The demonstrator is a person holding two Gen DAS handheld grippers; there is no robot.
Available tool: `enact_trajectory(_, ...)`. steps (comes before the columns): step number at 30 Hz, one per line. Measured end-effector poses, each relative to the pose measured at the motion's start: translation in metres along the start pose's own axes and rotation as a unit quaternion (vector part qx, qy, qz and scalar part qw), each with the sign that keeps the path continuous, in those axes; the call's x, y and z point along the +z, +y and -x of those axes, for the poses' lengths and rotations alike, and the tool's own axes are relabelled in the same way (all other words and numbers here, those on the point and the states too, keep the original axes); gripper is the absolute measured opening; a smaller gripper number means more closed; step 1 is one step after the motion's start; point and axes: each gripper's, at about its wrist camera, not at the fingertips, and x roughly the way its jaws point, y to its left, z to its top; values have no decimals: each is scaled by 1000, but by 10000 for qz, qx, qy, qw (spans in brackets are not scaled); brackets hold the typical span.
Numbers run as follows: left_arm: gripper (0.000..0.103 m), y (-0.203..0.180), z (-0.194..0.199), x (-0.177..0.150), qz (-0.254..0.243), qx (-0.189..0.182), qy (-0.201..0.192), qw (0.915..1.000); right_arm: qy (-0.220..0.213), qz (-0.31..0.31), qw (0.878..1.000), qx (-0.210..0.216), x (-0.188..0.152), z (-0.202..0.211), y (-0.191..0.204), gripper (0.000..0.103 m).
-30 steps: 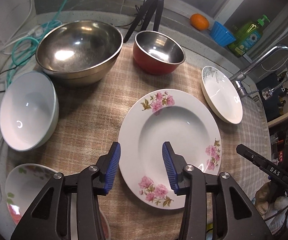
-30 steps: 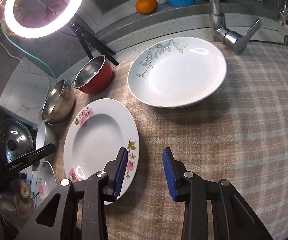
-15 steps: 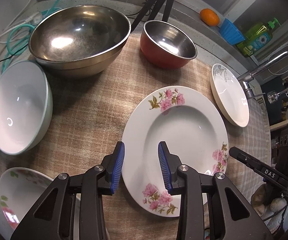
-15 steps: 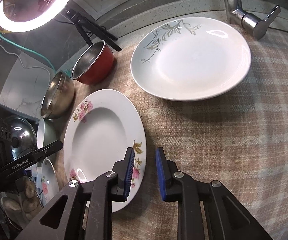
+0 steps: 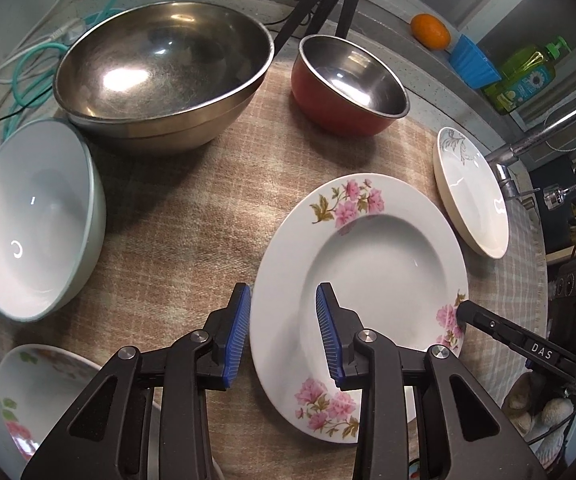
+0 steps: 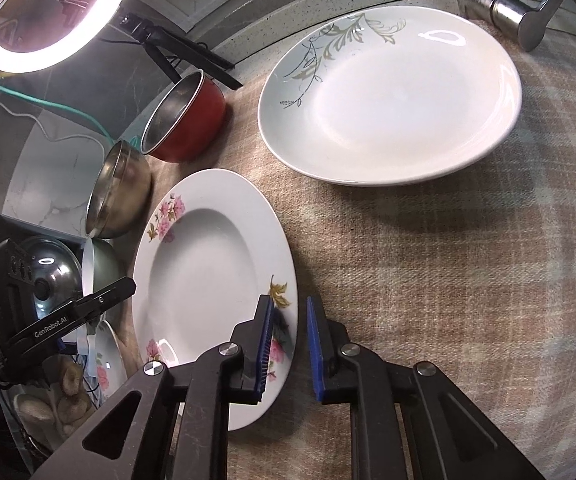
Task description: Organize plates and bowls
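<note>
Fingers of your left gripper (image 5: 283, 330) stand apart, straddling the near rim of the flowered plate (image 5: 372, 256): one pad outside the edge, one over the well. Fingers of your right gripper (image 6: 288, 350) are also apart, bracketing the opposite rim, not yet clamped. The plate lies flat on the cloth-covered worktop (image 6: 428, 280). Judgement: a grip from both sides, likely to lift it level. Beyond the right fingers sits the leaf-patterned plate (image 6: 392, 100), a probable stacking partner.

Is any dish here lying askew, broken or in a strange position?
No damage or spill shows. Only the white bowl beside the large steel bowl looks odd: it is tipped, its opening turned toward the cloth's middle.
</note>
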Motion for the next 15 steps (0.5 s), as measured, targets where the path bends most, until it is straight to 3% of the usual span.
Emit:
enact_trajectory(4,26,3,-7,-1,31,-31,126,9999,18,26,10000,21,0,-2,3,13)
enact_trajectory(15,23,2,-7,-4,-71,57,107,9999,22,25,10000,21,-1,-3,1,13)
